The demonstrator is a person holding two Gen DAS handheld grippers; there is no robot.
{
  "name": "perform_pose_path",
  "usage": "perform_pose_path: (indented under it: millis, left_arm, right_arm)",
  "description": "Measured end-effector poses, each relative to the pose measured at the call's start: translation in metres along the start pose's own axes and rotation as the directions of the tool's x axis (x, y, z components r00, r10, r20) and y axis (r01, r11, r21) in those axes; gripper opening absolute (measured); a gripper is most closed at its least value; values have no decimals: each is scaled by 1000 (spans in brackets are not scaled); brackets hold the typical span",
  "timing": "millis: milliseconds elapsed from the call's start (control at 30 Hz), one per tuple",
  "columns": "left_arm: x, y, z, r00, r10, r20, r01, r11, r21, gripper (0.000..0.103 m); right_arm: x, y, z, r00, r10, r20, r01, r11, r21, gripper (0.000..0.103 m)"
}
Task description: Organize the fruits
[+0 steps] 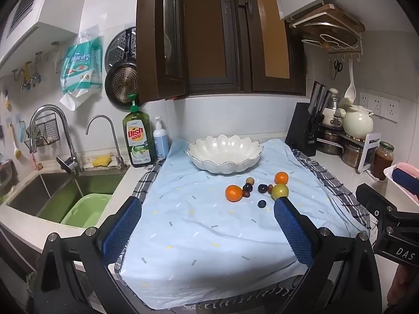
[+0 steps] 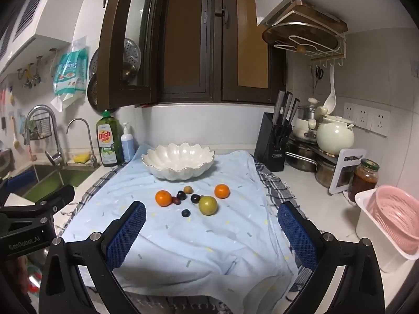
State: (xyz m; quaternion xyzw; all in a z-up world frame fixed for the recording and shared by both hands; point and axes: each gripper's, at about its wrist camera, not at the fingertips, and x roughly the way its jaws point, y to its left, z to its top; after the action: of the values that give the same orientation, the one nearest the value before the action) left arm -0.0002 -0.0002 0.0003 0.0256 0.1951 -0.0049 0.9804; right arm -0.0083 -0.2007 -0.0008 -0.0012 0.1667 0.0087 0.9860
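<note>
A white scalloped bowl stands empty at the back of a light blue cloth. In front of it lie two oranges, a green-yellow fruit, several dark plums and a dark berry. My left gripper is open and empty, above the cloth's near part. My right gripper is open and empty, short of the fruit.
A sink with a green basin and taps lies left, with a dish soap bottle beside it. A knife block, pots, a jar and a pink colander stand right.
</note>
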Motion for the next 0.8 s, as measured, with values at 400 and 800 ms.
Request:
perform_pose_path:
  millis: [400, 800]
  left_arm:
    - [-3, -4, 5, 1000, -2, 1, 2, 1000, -4, 103]
    - [-6, -8, 9, 1000, -1, 21, 0, 1000, 29, 103]
  right_arm:
    - [0, 0, 0, 1000, -3, 2, 3, 1000, 1, 102]
    - [-1, 0, 2, 1000, -3, 5, 3, 1000, 1, 102]
